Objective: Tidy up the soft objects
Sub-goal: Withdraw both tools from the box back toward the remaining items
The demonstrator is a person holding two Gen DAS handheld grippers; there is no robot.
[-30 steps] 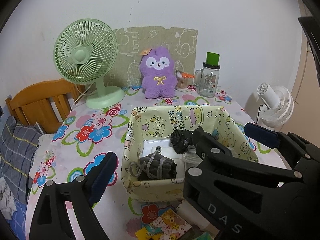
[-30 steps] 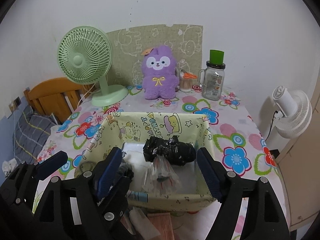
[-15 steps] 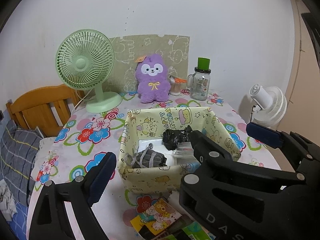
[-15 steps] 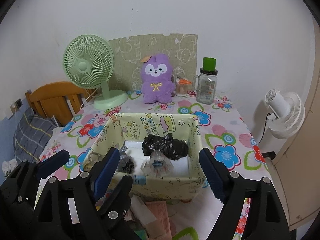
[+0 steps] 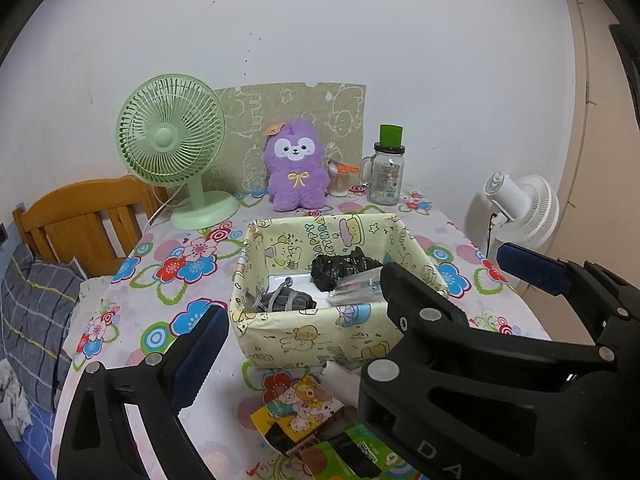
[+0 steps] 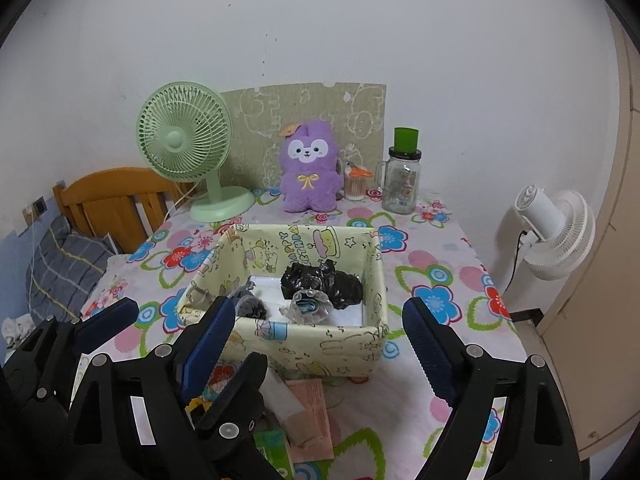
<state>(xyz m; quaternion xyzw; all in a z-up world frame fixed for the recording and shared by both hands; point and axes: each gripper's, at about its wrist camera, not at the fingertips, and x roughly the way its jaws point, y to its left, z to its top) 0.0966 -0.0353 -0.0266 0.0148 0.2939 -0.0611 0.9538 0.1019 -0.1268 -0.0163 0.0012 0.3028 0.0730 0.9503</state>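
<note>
yellow box [image 6: 320, 344] long axis runs left-right; black bag [image 6: 320, 286] inside.

- Left gripper [image 5: 362, 300]: jaws spread wide, just been opening, nothing between them.
- Right gripper [image 6: 318, 326]: jaws wide, just been opening, empty; left gripper at its 8 o'clock.

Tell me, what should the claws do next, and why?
Probably reach down for one of the packets lying on the table in front of the box. Both the left claw and the right claw are open and empty, and the box already holds a black bag and a grey pouch.
</note>
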